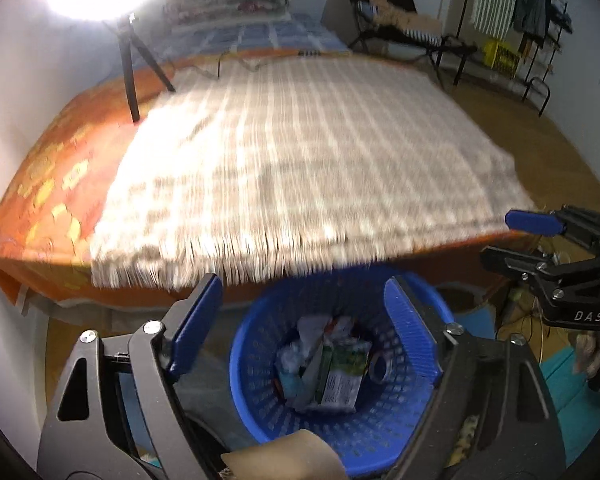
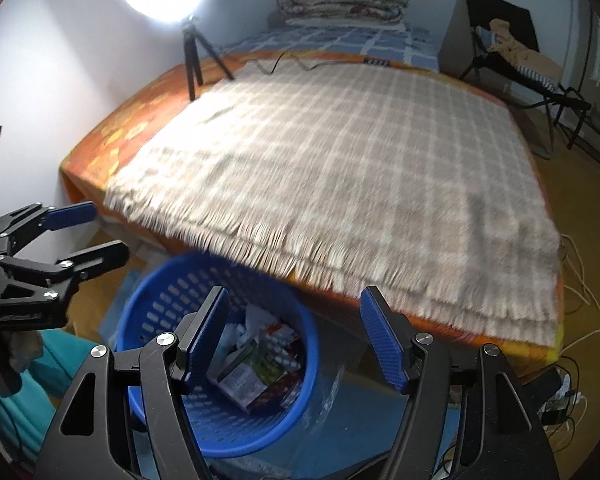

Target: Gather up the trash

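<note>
— Trash first: where is it?

— Inside the round blue perforated plastic basket [image 1: 260,384], on the floor at the foot of the bed. A green-and-white carton [image 1: 342,372] lies among crumpled white paper [image 1: 292,356] (much of the heap is too jumbled to name).

— And the left gripper [image 1: 302,320]?

— Its blue-padded fingers [image 1: 196,324] are spread wide with nothing between them, and the basket's contents show in the gap between them.

— The right gripper [image 2: 296,332]?

— Spread as well, empty. The basket [image 2: 172,292] sits by its left finger [image 2: 208,340], and the red-and-white packets [image 2: 276,340] lie just past that pad; its right finger [image 2: 380,340] hangs clear of the rim.

— Beyond the fingertips?

— A beige checked fringed blanket [image 2: 340,168] over an orange bedsheet [image 2: 112,132], blurred in both views, with a bright ring lamp on a black tripod [image 2: 192,60] standing at the far left.
</note>
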